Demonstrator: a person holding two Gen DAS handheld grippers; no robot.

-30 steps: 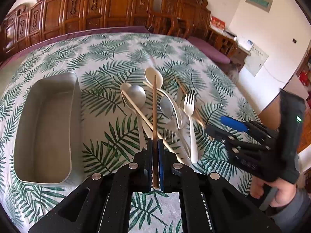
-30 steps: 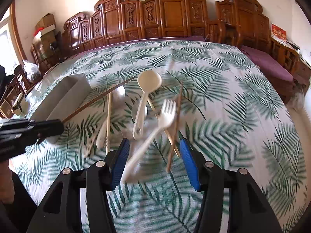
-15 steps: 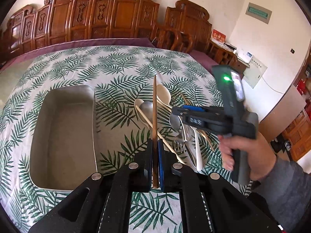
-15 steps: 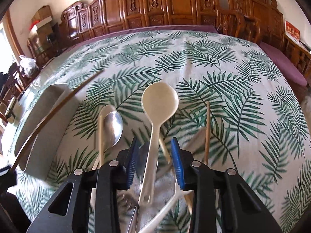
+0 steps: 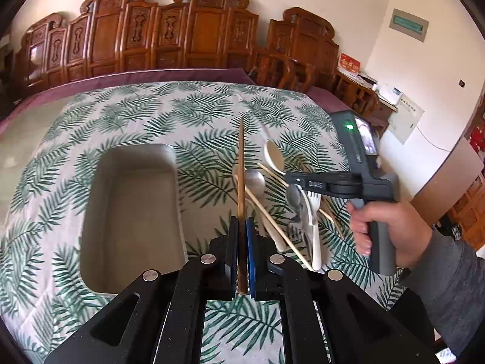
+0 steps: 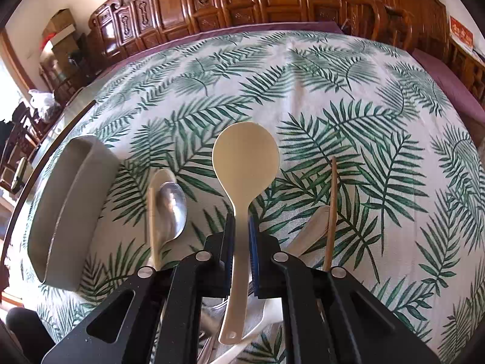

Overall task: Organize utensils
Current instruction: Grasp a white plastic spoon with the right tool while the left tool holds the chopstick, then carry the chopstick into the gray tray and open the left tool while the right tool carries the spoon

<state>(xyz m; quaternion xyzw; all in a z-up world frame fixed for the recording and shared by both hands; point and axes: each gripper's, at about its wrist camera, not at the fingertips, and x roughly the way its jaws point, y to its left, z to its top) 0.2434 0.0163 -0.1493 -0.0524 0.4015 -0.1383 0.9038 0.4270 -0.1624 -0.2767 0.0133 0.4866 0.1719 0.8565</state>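
On the leaf-print tablecloth point(image 5: 145, 112) sits a grey rectangular tray point(image 5: 91, 212), and its inside shows bare in the left wrist view; from the right wrist view only its outer wall and rim are seen, so the far corners cannot be checked. No utensil lies in it, so the sorting appears to be at its very start.

The left gripper point(image 5: 241, 257) has its jaws clamped on a brown chopstick point(image 5: 241, 166), which stands up out of the pads and points away over the table, clear of the cloth and just to the right of the tray.

The right gripper point(image 6: 241, 242), held in a person's hand point(image 5: 391, 230), has just been closing its jaws, with the handle of a cream rice spoon point(image 6: 245, 157) between the blue pads. The pads look to be pressing on that handle, while the bowl of the spoon is still over the pile.

Left on the cloth, to the right of the tray, are a metal spoon point(image 6: 172, 209) lying over a pale spoon, a second brown chopstick point(image 6: 332, 206), pale chopsticks point(image 5: 272, 227), a white fork point(image 5: 313, 212) and another metal piece partly hidden beneath the right gripper. These overlap one another, so the exact count cannot be told.

By this reading, two pieces are in hand and none is delivered; the whole pile remains to be moved.
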